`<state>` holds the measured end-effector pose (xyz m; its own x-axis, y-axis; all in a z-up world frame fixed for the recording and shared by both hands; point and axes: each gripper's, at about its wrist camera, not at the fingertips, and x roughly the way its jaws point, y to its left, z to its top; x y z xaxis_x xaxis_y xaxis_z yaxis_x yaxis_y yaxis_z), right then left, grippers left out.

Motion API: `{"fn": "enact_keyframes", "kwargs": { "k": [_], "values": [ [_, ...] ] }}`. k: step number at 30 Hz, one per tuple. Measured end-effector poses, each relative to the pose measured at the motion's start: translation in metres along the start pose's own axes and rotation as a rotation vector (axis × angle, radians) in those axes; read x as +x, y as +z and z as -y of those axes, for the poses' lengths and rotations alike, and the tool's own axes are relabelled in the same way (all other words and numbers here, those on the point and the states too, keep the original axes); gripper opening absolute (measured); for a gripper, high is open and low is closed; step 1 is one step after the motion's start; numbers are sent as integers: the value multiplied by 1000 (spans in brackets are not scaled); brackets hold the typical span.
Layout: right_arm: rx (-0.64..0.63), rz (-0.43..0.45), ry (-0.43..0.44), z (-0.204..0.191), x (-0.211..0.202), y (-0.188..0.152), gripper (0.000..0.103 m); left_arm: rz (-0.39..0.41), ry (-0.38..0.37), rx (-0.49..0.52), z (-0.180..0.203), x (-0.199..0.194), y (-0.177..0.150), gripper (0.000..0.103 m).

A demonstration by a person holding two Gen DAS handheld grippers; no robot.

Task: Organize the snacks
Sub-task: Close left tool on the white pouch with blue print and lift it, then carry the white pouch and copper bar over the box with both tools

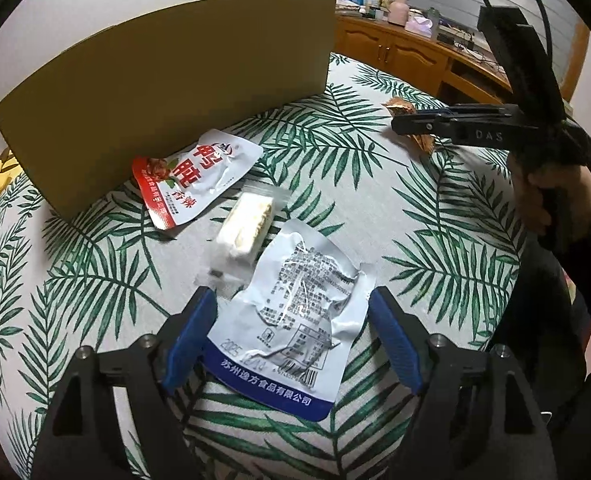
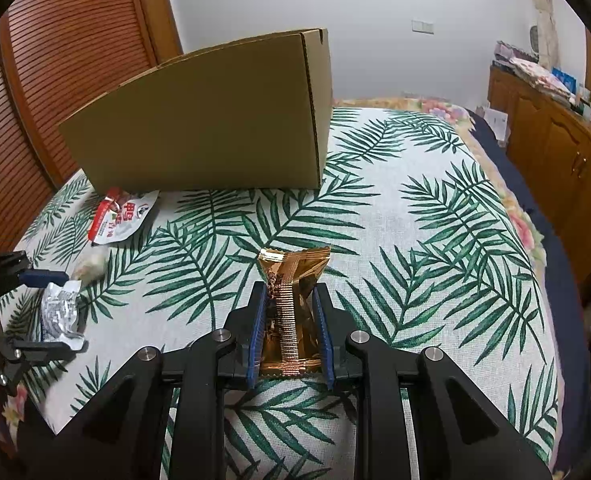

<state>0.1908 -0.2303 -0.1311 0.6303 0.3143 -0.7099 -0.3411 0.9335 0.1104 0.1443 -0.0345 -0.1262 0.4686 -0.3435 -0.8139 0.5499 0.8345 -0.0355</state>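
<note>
The right gripper [image 2: 289,320] has its fingers [image 2: 257,332] clamped on a gold snack packet [image 2: 293,280], pinching its long sides so the crimped end points toward 12 o'clock at the cardboard box [image 2: 215,120]. That grip looks like a carry hold, ready to lift the packet over the box wall.

The left gripper [image 1: 291,340] has its fingers [image 1: 187,336] spread wide on either side of a white pouch with a blue band [image 1: 291,320], which lies flat and print side up on the leaf-print bed cover [image 1: 435,220]; the pads are not pressing it. The spread suits the pouch's width.

At 11 o'clock from that pouch lies a clear-wrapped pale bar [image 1: 247,220], and beyond it a red-and-white pouch [image 1: 195,176] rests against the foot of the box. All three loose snacks sit close to the box, probably gathered there because it is where they go.
</note>
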Motion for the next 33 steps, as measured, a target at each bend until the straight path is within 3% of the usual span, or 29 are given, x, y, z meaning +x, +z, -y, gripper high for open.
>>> {"fn": "enact_keyframes", "kwargs": {
  "k": [15, 17, 20, 33],
  "values": [
    [1, 1, -2, 0, 0, 0, 21, -15, 8, 45, 7, 7, 1, 84],
    [0, 1, -2, 0, 0, -1, 21, -9, 5, 41, 7, 3, 1, 67],
    [1, 2, -2, 0, 0, 0, 21, -10, 2, 30, 7, 0, 1, 62],
    [1, 0, 0, 0, 0, 0, 22, 43, -9, -45, 4, -12, -4, 60]
  ]
}}
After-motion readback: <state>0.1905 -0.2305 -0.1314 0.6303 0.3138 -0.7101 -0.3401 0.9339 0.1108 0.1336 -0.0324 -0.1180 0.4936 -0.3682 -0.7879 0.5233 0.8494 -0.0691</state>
